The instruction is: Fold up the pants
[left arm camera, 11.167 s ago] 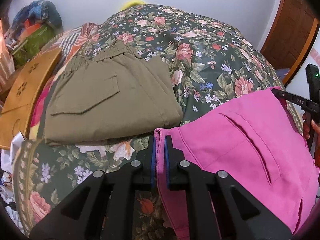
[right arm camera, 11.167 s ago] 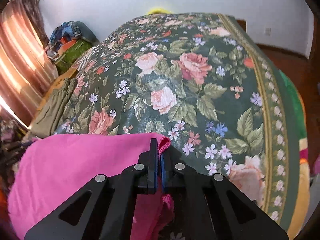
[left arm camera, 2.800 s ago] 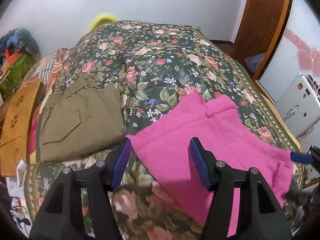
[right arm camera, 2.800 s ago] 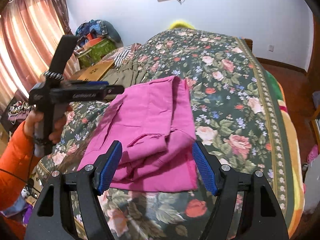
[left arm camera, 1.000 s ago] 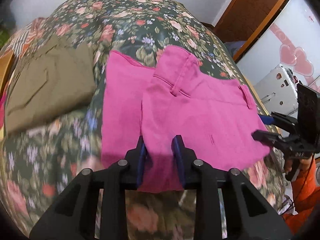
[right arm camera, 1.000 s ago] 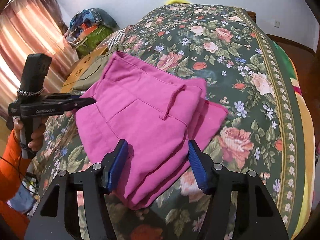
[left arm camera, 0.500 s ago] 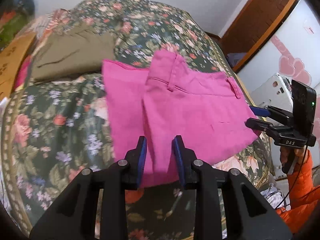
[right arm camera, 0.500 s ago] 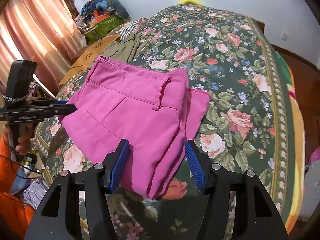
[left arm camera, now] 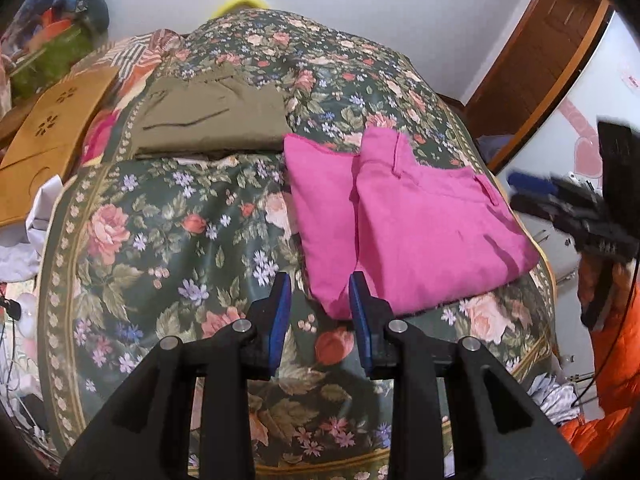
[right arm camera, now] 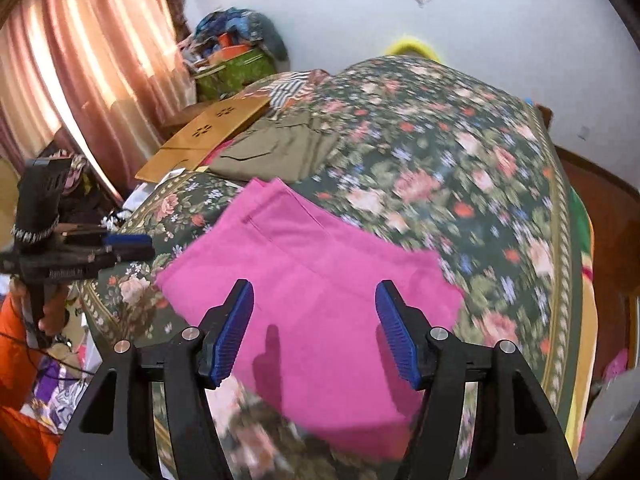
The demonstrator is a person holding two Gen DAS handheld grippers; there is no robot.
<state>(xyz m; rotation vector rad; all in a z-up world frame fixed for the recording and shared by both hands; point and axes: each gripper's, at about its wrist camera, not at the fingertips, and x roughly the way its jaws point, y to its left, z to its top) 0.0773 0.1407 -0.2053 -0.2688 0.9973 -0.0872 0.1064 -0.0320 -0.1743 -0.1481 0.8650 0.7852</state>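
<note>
The pink pants (left arm camera: 404, 220) lie folded on the floral bedspread (left arm camera: 168, 240), waistband toward the far side. My left gripper (left arm camera: 318, 308) is open and empty, just short of the fold's near corner. In the right wrist view the pink pants (right arm camera: 320, 280) lie flat below my right gripper (right arm camera: 314, 332), which is wide open and empty above them. The left gripper (right arm camera: 128, 246) shows at the left there, off the cloth. The right gripper (left arm camera: 532, 190) shows blurred at the right of the left wrist view.
Folded olive pants (left arm camera: 212, 124) lie on the bed beyond the pink ones. A wooden board (left arm camera: 52, 144) leans at the bed's left edge. Piled clothes and a green bag (right arm camera: 236, 64) stand by the curtains (right arm camera: 80, 60). A wooden door (left arm camera: 536, 60) is at right.
My left gripper has opened and let go of the pink pants, pulling back. My right gripper has opened wider and moved over the fold. The pants now lie on the bed.
</note>
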